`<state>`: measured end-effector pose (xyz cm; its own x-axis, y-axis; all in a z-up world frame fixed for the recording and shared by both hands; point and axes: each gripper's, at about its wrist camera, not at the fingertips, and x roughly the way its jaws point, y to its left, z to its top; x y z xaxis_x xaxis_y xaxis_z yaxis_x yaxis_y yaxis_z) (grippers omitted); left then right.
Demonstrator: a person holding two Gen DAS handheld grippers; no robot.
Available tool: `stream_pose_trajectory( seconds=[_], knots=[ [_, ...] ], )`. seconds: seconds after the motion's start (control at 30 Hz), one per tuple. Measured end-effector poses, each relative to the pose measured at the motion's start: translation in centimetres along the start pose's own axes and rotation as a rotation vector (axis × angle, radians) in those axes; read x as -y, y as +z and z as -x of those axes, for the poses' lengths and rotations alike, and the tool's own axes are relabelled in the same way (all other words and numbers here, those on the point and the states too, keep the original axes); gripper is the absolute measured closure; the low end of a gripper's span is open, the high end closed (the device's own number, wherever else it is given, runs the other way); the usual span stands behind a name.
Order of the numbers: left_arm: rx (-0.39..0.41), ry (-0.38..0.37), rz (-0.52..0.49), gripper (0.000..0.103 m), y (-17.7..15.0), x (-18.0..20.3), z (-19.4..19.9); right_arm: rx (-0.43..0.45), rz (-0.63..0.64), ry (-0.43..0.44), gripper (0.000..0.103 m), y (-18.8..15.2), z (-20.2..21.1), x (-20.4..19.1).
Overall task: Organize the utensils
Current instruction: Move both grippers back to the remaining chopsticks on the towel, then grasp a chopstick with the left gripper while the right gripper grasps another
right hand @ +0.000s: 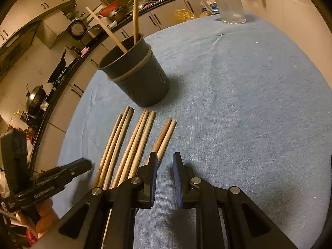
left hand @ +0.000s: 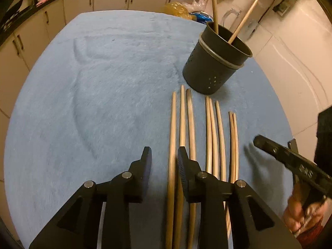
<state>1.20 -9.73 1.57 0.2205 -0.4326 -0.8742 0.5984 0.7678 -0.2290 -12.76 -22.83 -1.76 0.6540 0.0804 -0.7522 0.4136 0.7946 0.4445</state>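
Note:
Several wooden chopsticks lie side by side on the blue cloth. Behind them a dark grey holder stands upright with two chopsticks in it. My left gripper hangs over the near ends, jaws apart, and the leftmost chopstick runs between them near the right finger without being pinched. My right gripper is just right of the row. It is open a narrow way with only cloth in the gap, and its left finger overlaps the outermost pair.
A clear glass mug stands at the table's far edge beside a yellow bag. Kitchen cabinets and a cluttered counter run beyond the table. A hand holds the right gripper's handle.

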Motion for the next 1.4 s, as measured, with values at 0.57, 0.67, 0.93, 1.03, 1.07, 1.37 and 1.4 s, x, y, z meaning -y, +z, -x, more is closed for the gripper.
stream_pose_trajectory(
  seconds=[0.57,0.67,0.93,1.03,1.07,1.37,1.4],
  knots=[
    [-0.009,0.099,0.024,0.095,1.6,-2.3,-1.0,-0.081,-0.087,-0.019,0.087,1.2,-1.0,1.3],
    [0.010,0.070,0.029,0.095,1.1,-2.9,-0.9,-0.129,-0.134,-0.017,0.087,1.9,-2.3,1.4],
    [0.049,-0.006,0.040,0.095,-0.2,-4.4,-0.2,-0.142,-0.109,-0.111,0.087,3.2,-4.0,-0.7],
    [0.059,-0.039,0.052,0.095,-0.2,-4.7,-0.4,-0.142,-0.068,-0.183,0.087,3.1,-4.3,-2.3],
    [0.063,-0.043,0.052,0.095,-0.3,-4.8,-0.3,-0.143,-0.052,-0.207,0.087,3.2,-4.5,-2.7],
    [0.087,-0.050,0.034,0.095,-0.6,-4.6,-0.5,-0.125,0.163,-0.417,0.092,3.1,-6.8,-7.1],
    [0.090,-0.051,0.033,0.096,-0.7,-4.5,-0.5,-0.114,0.174,-0.407,0.092,3.0,-6.8,-7.2]
  ],
)
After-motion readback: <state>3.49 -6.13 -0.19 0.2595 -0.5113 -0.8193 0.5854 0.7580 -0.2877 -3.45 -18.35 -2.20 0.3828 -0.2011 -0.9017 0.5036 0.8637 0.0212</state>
